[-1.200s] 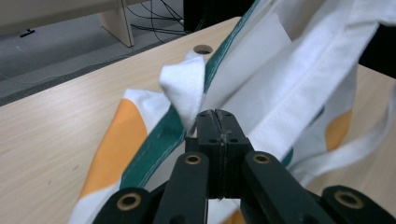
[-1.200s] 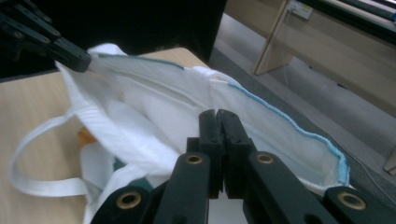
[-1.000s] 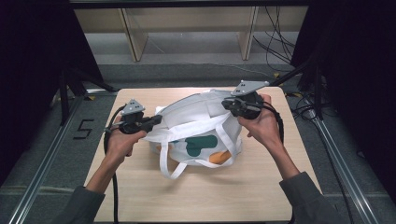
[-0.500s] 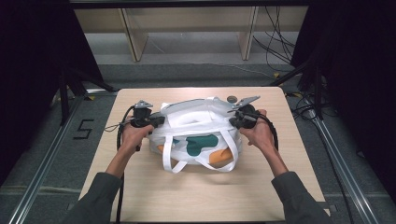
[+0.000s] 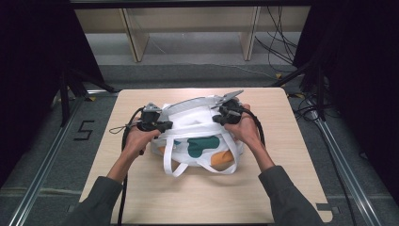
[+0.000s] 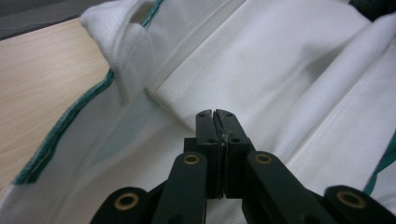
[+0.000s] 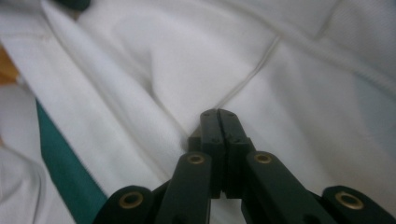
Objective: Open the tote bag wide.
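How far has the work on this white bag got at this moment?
The white tote bag lies on the table, handles draped toward the person. In hand: left gripper and right gripper, both shut, sit at opposite ends of its top fabric; whether they pinch cloth is unclear. What remains can't be judged.

We wear dark grey sleeves (image 5: pixel 96 202). Our grippers (image 6: pixel 216 122) are black, with gold rings and black cables (image 5: pixel 126 141).

High view overhead, facing forward-down — both gripper views close-up on white bag (image 5: pixel 197 123).
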`<move>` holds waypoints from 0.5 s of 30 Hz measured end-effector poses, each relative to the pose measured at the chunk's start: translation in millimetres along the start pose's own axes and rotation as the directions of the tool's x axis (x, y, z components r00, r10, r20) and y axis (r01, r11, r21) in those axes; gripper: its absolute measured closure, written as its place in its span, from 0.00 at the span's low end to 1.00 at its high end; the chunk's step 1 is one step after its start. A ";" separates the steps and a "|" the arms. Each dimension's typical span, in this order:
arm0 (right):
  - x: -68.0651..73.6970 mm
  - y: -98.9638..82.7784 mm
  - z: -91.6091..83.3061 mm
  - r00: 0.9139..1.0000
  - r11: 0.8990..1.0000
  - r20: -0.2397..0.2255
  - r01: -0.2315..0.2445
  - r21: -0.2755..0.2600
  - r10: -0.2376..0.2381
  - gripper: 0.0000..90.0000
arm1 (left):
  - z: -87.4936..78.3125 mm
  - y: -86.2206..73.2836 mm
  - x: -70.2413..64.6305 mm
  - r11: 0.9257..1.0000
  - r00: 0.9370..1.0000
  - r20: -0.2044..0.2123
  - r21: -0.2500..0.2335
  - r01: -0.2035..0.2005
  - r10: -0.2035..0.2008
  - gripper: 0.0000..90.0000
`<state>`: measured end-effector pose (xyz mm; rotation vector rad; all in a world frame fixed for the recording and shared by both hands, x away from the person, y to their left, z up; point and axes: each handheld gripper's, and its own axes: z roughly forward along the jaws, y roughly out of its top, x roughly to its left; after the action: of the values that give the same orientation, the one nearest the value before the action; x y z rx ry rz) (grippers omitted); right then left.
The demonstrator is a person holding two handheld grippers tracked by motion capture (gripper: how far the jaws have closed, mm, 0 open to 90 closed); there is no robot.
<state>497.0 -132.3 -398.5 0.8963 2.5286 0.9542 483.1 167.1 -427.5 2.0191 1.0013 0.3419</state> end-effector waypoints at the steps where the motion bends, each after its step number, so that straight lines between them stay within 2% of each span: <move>1: 2.8 -3.3 -2.4 1.000 1.000 -0.007 -0.003 0.023 0.003 1.00 | 0.7 -0.4 0.3 1.000 1.000 0.001 -0.002 0.008 -0.008 0.97; 2: 3.9 -8.2 -5.1 0.999 1.000 -0.031 0.013 0.025 -0.012 1.00 | 1.5 -0.4 1.3 1.000 1.000 0.001 0.001 0.004 -0.004 0.97; 3: 7.1 -13.7 -9.5 0.999 0.999 -0.041 0.009 0.033 -0.008 1.00 | 2.5 -0.5 1.5 1.000 1.000 0.003 0.001 0.012 -0.012 0.97; 5: 14.7 -25.3 -15.6 0.994 0.998 -0.104 0.035 0.047 -0.030 1.00 | 3.9 -0.7 1.7 1.000 1.000 0.003 0.002 0.019 -0.019 0.97; 6: 21.9 -33.2 -18.1 0.991 0.996 -0.124 0.049 0.071 -0.040 1.00 | 4.8 -0.8 2.1 1.000 1.000 -0.005 0.008 0.008 -0.008 0.98; 7: 33.6 -44.6 -17.9 0.987 0.990 -0.142 0.089 0.107 -0.074 1.00 | 6.1 -1.1 1.9 1.000 1.000 -0.004 0.007 0.016 -0.016 0.98; 8: 42.3 -55.2 -13.8 0.978 0.980 -0.176 0.139 0.141 -0.114 1.00 | 7.1 -1.3 1.5 1.000 1.000 -0.002 0.007 0.026 -0.026 0.98; 9: 49.9 -63.3 -11.2 0.976 0.975 -0.184 0.149 0.165 -0.118 1.00 | 7.8 -1.5 0.5 0.999 0.999 0.005 0.009 0.033 -0.033 0.98; 10: 58.9 -71.8 -8.6 0.976 0.974 -0.184 0.146 0.171 -0.114 1.00 | 8.4 -1.5 -2.2 1.000 1.000 0.004 0.005 0.027 -0.027 0.98; 11: 63.5 -75.5 -9.2 0.978 0.977 -0.182 0.132 0.170 -0.101 1.00 | 7.9 -1.1 -5.7 1.000 1.000 -0.008 0.003 0.009 -0.009 0.98; 12: 62.0 -73.7 -12.6 0.978 0.979 -0.183 0.128 0.157 -0.098 1.00 | 7.0 -0.7 -6.8 1.000 1.000 -0.007 0.005 0.001 -0.001 0.98; 14: 55.3 -64.9 -17.3 0.981 0.986 -0.144 0.140 0.085 -0.127 1.00 | 3.4 -0.1 -11.8 1.000 1.000 0.010 -0.001 0.005 -0.005 0.97; 15: 52.2 -59.9 -19.7 0.980 0.988 -0.147 0.141 0.062 -0.130 1.00 | 0.8 0.1 -16.4 1.000 1.000 0.028 -0.010 -0.003 0.004 0.97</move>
<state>421.1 -143.5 -427.0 0.6862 2.7206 0.9205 473.0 154.2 -426.0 2.0117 0.9773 0.3188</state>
